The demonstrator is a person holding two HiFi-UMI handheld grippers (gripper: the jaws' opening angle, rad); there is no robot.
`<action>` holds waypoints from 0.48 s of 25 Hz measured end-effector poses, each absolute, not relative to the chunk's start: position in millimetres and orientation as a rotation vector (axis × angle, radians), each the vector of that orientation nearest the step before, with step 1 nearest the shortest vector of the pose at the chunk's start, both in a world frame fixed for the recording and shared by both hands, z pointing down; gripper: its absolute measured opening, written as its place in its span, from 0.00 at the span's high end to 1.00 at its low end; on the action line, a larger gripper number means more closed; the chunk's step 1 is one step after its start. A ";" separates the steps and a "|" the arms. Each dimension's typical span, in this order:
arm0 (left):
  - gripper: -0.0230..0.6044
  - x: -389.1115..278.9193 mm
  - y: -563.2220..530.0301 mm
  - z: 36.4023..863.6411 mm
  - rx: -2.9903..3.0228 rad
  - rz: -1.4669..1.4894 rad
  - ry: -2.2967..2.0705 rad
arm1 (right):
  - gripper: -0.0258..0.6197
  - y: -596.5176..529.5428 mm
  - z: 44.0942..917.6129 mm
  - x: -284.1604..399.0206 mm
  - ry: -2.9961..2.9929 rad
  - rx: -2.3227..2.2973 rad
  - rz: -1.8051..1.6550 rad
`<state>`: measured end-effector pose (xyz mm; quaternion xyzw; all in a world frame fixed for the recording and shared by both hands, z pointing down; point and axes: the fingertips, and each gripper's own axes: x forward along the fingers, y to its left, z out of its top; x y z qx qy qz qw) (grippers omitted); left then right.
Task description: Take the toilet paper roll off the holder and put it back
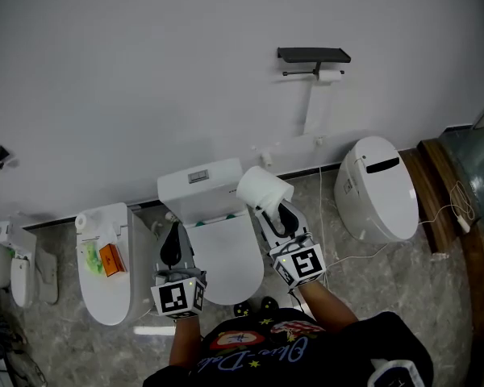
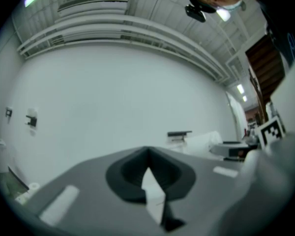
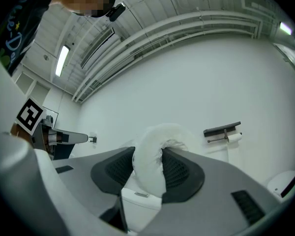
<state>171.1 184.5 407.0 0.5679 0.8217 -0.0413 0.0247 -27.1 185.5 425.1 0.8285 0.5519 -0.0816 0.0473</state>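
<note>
In the head view my right gripper (image 1: 266, 202) is shut on a white toilet paper roll (image 1: 262, 185), held above the middle toilet's tank. The right gripper view shows the roll (image 3: 148, 154) squeezed between the two dark pads (image 3: 183, 171) of this gripper (image 3: 150, 168). The dark holder (image 1: 313, 56) hangs on the wall far up and to the right, with a small white roll (image 1: 331, 76) on its bar and a paper strip hanging below. The holder (image 3: 222, 130) is well apart from the held roll. My left gripper (image 1: 174, 232) points over the toilet seat, its jaws (image 2: 147, 154) shut on nothing.
A white toilet with tank (image 1: 200, 185) stands right below the grippers. Another closed white toilet (image 1: 377, 188) is at the right, with a white cable on the floor beside it. At the left is a third white fixture (image 1: 105, 285) with an orange box (image 1: 110, 258) on it. A wooden ledge (image 1: 436, 192) runs along the right.
</note>
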 end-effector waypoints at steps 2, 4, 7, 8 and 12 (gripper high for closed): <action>0.98 172.5 183.8 407.5 1.758 -0.119 2.536 | 0.70 185.7 425.7 -26.2 1.685 2.526 -0.240; 0.98 172.2 182.4 406.6 1.758 -0.123 2.540 | 0.70 185.9 426.6 -26.2 1.687 2.531 -0.236; 0.98 174.9 179.9 406.0 1.760 -0.124 2.537 | 0.70 185.4 426.8 -23.6 1.685 2.539 -0.235; 0.98 176.3 179.4 406.4 1.761 -0.121 2.533 | 0.70 185.3 426.8 -22.4 1.682 2.542 -0.235; 0.98 178.7 178.3 405.8 1.766 -0.124 2.534 | 0.70 185.9 426.6 -18.8 1.665 2.550 -0.232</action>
